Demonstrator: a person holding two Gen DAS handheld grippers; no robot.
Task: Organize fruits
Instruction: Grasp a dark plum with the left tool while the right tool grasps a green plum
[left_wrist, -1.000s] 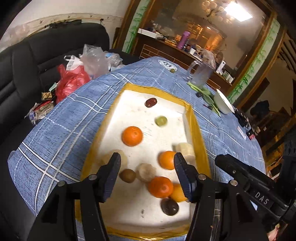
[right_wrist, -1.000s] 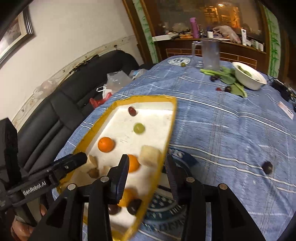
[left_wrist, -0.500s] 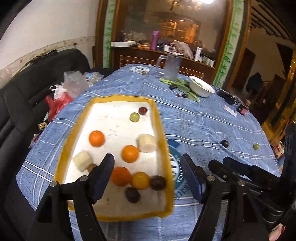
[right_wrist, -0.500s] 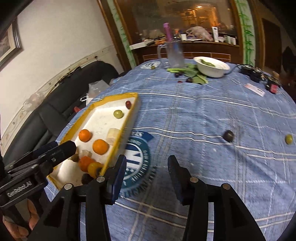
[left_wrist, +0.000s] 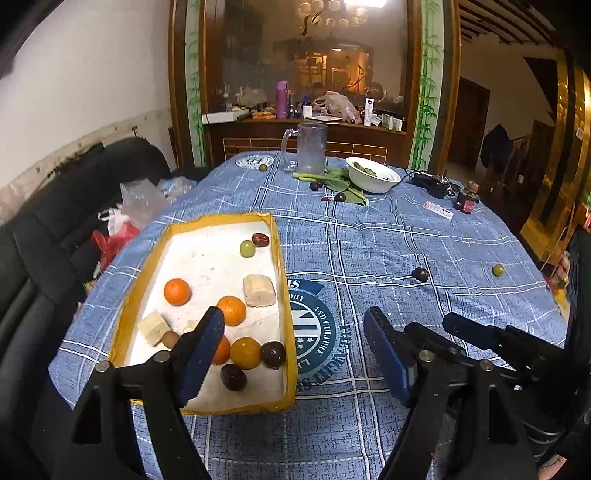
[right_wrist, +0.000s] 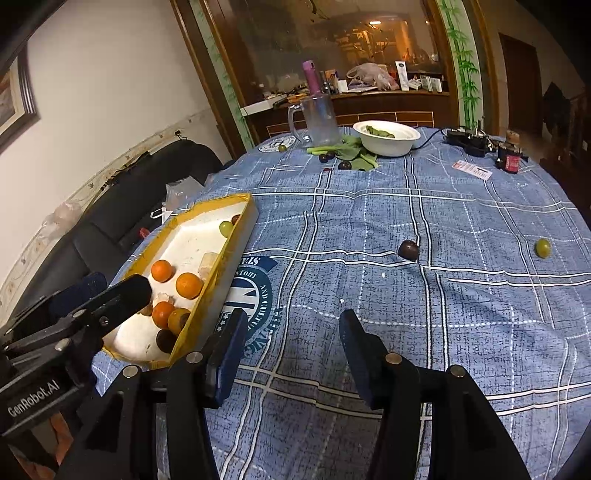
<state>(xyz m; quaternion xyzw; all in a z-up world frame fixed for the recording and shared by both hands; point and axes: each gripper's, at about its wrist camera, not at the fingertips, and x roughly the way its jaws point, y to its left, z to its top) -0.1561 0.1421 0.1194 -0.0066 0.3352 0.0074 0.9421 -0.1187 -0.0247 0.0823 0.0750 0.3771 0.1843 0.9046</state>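
A yellow-rimmed white tray (left_wrist: 284, 295) (right_wrist: 218, 273) on the blue checked tablecloth holds several oranges, dark plums, a green grape, a red date and pale chunks. A dark plum (left_wrist: 420, 274) (right_wrist: 408, 249) and a green grape (left_wrist: 498, 270) (right_wrist: 543, 247) lie loose on the cloth, right of the tray. My left gripper (left_wrist: 295, 332) hovers over the tray's right rim, jaws opening, nothing between them. My right gripper (right_wrist: 291, 332) hangs above bare cloth to the right of the tray, jaws opening and empty; the loose plum lies well beyond it.
At the far end stand a glass mug (left_wrist: 309, 147), a white bowl (left_wrist: 373, 175) on green leaves with small dark fruits beside it, a power adapter and a small jar (left_wrist: 467, 201). A black sofa (left_wrist: 44, 229) with plastic bags borders the left edge.
Both grippers swung right, from over the tray toward the open cloth, and their jaws spread wider. The loose plum and grape came into view.
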